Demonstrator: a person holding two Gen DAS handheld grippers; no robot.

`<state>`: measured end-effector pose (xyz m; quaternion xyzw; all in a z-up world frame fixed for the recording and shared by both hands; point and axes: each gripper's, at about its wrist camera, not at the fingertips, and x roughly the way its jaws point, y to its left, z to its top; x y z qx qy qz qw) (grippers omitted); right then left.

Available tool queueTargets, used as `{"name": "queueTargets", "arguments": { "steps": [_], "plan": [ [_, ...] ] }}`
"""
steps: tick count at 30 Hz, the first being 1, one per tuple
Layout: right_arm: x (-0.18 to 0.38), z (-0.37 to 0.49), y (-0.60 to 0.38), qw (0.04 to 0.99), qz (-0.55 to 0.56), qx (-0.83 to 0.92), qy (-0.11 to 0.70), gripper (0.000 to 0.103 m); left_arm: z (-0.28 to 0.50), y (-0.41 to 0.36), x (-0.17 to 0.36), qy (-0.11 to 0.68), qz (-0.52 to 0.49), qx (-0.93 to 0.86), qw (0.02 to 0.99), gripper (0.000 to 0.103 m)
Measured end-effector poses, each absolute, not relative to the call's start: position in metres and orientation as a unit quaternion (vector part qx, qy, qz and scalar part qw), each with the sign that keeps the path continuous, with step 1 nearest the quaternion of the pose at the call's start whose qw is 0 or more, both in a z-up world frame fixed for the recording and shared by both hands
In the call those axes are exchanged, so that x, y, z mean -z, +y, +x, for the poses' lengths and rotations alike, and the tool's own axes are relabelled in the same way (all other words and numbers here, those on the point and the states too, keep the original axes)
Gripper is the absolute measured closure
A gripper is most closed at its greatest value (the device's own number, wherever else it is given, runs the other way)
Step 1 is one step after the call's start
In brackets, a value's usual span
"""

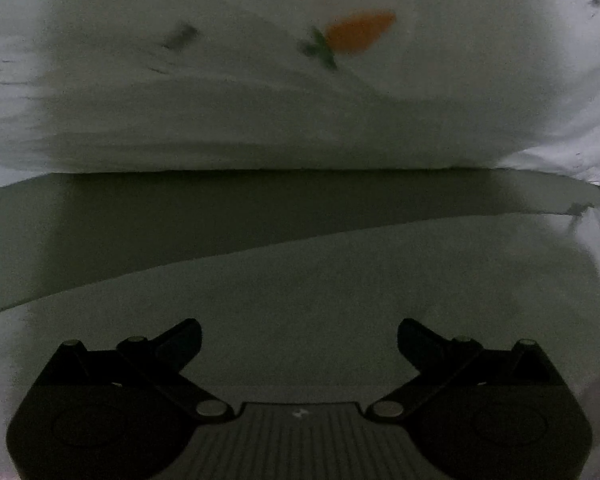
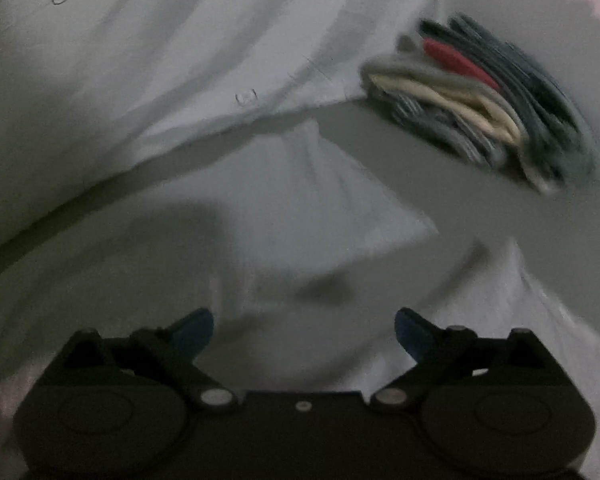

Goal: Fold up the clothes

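Observation:
A white garment (image 1: 260, 120) with an orange carrot print (image 1: 360, 32) lies bunched across the far half of the left wrist view, its near edge on the grey surface. My left gripper (image 1: 299, 338) is open and empty, short of that edge. In the right wrist view the same white garment (image 2: 140, 80) with small dark prints fills the upper left, and a white sleeve or flap (image 2: 320, 200) lies flat ahead. My right gripper (image 2: 304, 332) is open and empty, just before that flap.
A stack of folded clothes (image 2: 484, 96) in grey, cream, red and dark green sits at the upper right of the right wrist view. More white cloth (image 2: 512, 320) lies at the lower right. The grey surface (image 1: 300, 272) runs under both grippers.

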<state>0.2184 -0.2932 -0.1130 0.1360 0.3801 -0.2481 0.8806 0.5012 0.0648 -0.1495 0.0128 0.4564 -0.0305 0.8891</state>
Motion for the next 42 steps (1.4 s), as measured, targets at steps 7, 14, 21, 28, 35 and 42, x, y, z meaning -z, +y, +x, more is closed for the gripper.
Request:
{"name": "queueTargets", "arguments": {
  "steps": [7,14,21,28,35,42],
  "plan": [
    [0.119,0.139,-0.242,0.861,0.122,0.264,0.418,0.003,0.363,0.150,0.127,0.470,0.021,-0.049,0.881,0.000],
    [0.116,0.088,-0.212,0.844,0.119,0.310,0.422,0.003,0.247,0.242,0.131,0.489,-0.081,-0.172,0.851,0.000],
    [0.117,0.051,-0.207,0.829,0.187,0.331,0.411,0.007,0.213,0.294,0.148,0.456,-0.209,-0.218,0.837,0.007],
    [0.113,0.035,-0.168,0.859,0.176,0.206,0.435,0.023,0.221,0.321,0.163,0.438,-0.274,-0.250,0.819,0.029],
    [0.134,0.041,-0.157,0.842,0.264,0.139,0.450,0.043,0.224,0.336,0.171,0.429,-0.300,-0.247,0.815,0.045],
    [0.138,0.055,-0.150,0.838,0.274,0.162,0.443,0.102,0.225,0.338,0.164,0.421,-0.284,-0.251,0.824,0.094]
  ]
}}
